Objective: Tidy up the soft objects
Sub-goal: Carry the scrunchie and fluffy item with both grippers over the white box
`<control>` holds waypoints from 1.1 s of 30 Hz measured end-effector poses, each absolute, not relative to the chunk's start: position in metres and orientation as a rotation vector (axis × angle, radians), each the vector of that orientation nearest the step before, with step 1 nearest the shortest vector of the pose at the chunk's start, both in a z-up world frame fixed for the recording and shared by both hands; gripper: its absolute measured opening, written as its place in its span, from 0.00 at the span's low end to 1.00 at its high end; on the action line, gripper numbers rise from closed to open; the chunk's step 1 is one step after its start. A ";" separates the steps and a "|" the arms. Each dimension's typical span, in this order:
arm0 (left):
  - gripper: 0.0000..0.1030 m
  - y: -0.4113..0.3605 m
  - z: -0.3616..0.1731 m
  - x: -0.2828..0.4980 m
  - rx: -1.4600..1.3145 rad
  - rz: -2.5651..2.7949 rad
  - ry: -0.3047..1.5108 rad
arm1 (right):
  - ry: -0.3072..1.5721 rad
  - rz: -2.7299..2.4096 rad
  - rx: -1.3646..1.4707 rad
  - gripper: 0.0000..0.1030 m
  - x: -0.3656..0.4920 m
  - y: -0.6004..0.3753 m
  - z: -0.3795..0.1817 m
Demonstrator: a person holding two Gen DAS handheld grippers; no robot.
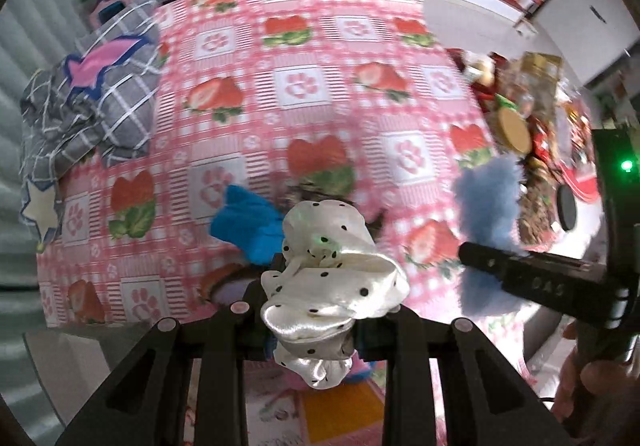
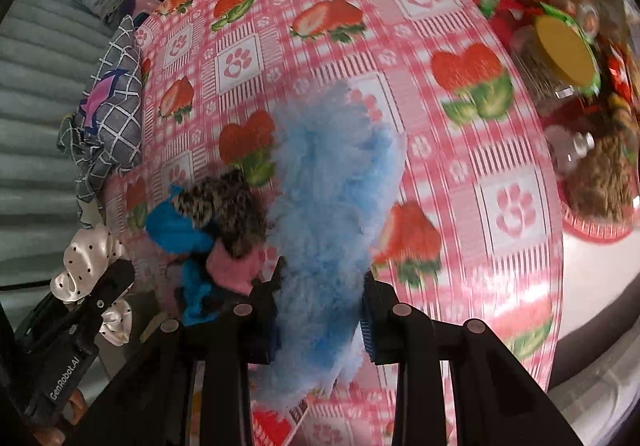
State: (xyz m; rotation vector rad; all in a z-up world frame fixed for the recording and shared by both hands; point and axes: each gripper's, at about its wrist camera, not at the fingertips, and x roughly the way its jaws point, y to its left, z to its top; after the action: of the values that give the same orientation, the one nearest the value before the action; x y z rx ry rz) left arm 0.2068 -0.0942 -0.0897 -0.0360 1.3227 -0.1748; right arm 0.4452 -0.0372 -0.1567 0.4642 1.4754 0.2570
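Note:
My left gripper (image 1: pixel 320 310) is shut on a white satin polka-dot scrunchie (image 1: pixel 328 278), held above the near edge of the pink strawberry tablecloth (image 1: pixel 304 58). It also shows in the right wrist view (image 2: pixel 86 266). My right gripper (image 2: pixel 320 298) is shut on a fluffy light-blue scrunchie (image 2: pixel 332 198), which also shows in the left wrist view (image 1: pixel 486 202). On the cloth lie a bright blue soft piece (image 2: pixel 176 230), a leopard-print furry scrunchie (image 2: pixel 228 206) and a pink soft piece (image 2: pixel 236 266), bunched together.
A grey checked cushion (image 1: pixel 92 98) with a pink star lies at the table's left edge. A red tray (image 2: pixel 600 234) of snacks and a yellow-lidded jar (image 2: pixel 564 50) stand at the right. Shelves and white cabinets stand behind the table.

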 end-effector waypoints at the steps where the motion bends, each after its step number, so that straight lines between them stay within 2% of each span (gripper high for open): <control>1: 0.30 -0.098 -0.087 0.203 -0.031 -0.188 1.318 | 1.474 0.252 0.471 0.31 0.441 -0.039 -0.156; 17: 0.30 -0.192 -0.046 0.109 0.136 -0.486 1.275 | 1.427 0.131 0.498 0.31 0.328 -0.081 -0.129; 33: 0.30 -0.208 -0.035 0.003 0.267 -0.666 1.269 | 1.451 0.049 0.503 0.31 0.231 -0.089 -0.129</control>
State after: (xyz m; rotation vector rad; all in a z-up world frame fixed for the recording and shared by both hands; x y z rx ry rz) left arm 0.0032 -0.2079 -0.0354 0.2673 1.2690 -0.6663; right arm 0.2307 -0.0886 -0.1288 0.5028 1.4506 0.0495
